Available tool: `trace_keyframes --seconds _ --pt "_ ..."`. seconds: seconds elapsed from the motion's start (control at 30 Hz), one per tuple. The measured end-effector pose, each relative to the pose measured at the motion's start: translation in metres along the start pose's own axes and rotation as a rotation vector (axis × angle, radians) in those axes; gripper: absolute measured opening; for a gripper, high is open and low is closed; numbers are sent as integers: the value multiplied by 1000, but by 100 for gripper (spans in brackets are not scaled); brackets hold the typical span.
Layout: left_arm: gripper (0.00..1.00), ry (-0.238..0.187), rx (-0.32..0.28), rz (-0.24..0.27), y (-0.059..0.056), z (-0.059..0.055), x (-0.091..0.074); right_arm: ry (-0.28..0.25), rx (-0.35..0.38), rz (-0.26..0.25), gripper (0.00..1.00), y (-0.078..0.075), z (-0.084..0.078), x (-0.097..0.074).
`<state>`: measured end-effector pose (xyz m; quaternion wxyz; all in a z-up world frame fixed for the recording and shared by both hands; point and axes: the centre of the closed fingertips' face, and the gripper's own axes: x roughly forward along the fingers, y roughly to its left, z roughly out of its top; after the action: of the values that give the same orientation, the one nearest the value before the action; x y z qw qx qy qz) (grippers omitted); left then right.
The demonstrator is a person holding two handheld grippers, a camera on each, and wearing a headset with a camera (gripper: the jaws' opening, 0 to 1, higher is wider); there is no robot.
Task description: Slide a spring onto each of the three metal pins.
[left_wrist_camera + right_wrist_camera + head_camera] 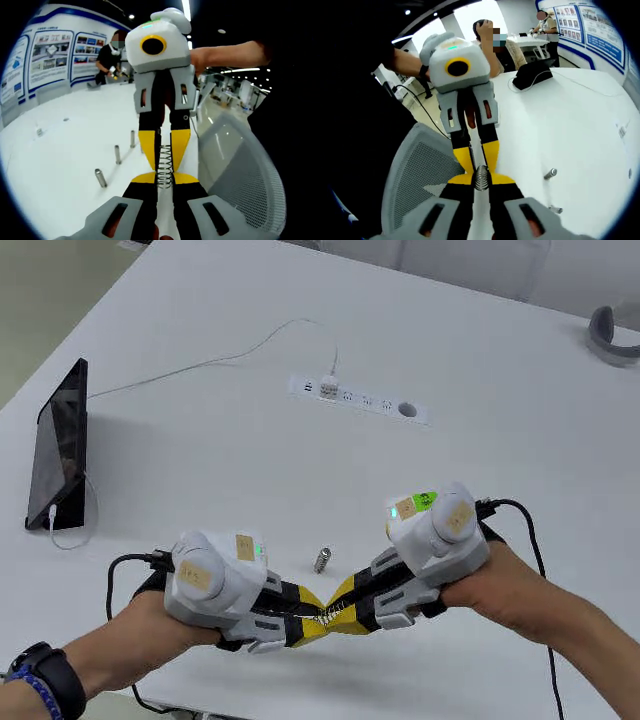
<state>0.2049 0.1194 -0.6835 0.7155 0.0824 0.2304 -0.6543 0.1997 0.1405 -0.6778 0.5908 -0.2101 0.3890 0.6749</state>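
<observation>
My left tool (306, 626) and right tool (345, 616) meet tip to tip at the near edge of the white surface (200, 440). Both are closed on one spring (325, 617) stretched between them. The left gripper view shows three pins (117, 154) standing just beside the tips, and a mesh chair (240, 165). A tablet (58, 450) stands well apart.

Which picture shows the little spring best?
The left gripper view. There the spring runs lengthwise up the middle, and each coil is easy to see. The right gripper view looks at it nearly end-on, so it seems short and bunched. In the head view it is only a tiny silvery speck.
</observation>
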Motion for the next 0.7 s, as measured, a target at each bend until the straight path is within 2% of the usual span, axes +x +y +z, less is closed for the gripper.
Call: trace_keyframes --seconds 0.17,0.4,0.57,0.7 --pt "10 -6 -4 -8 -2 2 4 32 -21 -4 12 1 -4 -3" --pt "11 -11 -26 12 2 3 4 20 -9 -31 12 -4 -4 -4" --pt "16 -16 -46 49 7 2 0 19 8 -59 12 -11 -7 -9" --pt "21 -18 -80 78 11 -5 -6 9 29 -83 12 -16 -11 -17"
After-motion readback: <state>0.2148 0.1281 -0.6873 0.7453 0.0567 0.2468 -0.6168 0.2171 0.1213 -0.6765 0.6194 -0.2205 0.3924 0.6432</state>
